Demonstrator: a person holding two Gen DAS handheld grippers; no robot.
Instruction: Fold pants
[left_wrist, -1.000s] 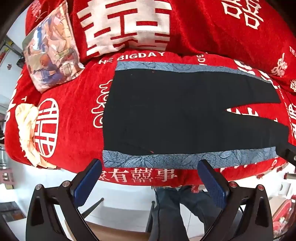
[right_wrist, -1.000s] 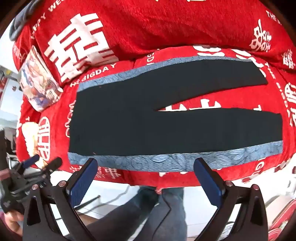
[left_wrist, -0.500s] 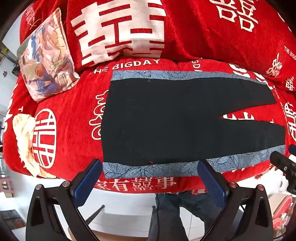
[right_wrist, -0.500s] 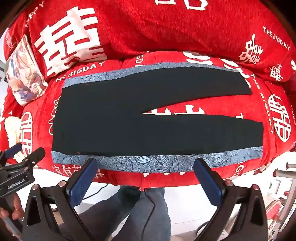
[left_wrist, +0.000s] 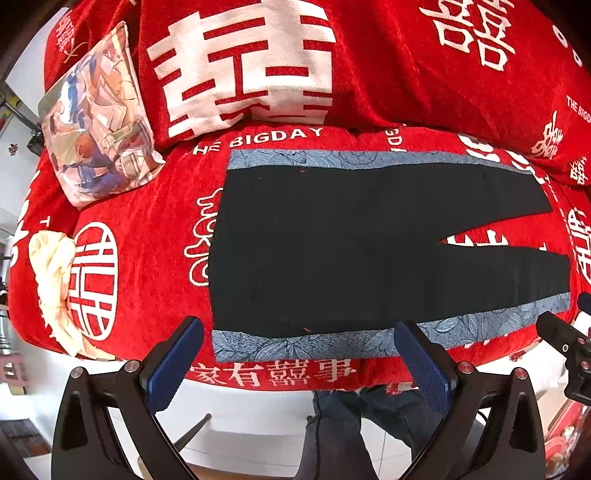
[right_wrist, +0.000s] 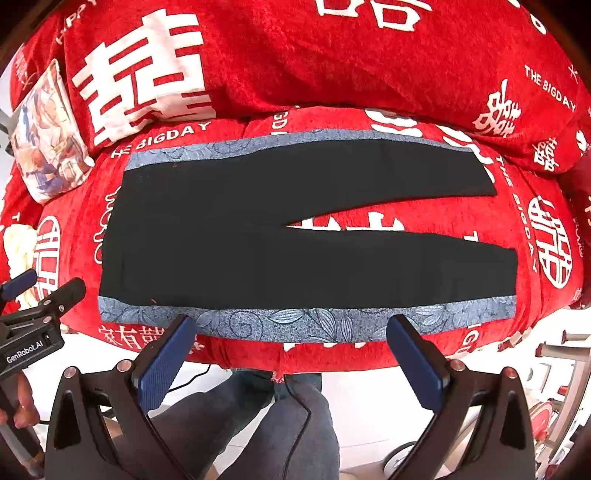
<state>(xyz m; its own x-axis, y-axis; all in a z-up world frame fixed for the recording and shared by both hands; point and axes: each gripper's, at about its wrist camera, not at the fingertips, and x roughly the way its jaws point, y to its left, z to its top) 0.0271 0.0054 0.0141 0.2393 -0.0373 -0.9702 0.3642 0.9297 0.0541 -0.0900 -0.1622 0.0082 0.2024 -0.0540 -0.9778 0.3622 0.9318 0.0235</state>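
Note:
Black pants (left_wrist: 332, 251) with blue patterned side stripes lie flat on a red sofa seat, waist to the left, the two legs spread apart to the right. They show whole in the right wrist view (right_wrist: 280, 251). My left gripper (left_wrist: 299, 354) is open and empty, just in front of the near blue stripe at the waist end. My right gripper (right_wrist: 291, 347) is open and empty, in front of the near stripe at mid-leg. Each gripper shows at the edge of the other's view, the right one (left_wrist: 565, 339) and the left one (right_wrist: 33, 325).
The red sofa cover (left_wrist: 147, 236) bears white characters. A printed cushion (left_wrist: 96, 122) leans at the back left. A cream cloth (left_wrist: 51, 280) lies at the seat's left edge. The person's jeans-clad legs (right_wrist: 258, 424) stand below the sofa's front edge.
Both grippers have moved closer to the sofa's front edge; the pants appear larger and lower in both views. The pants themselves have not moved. Both jaws stay open.

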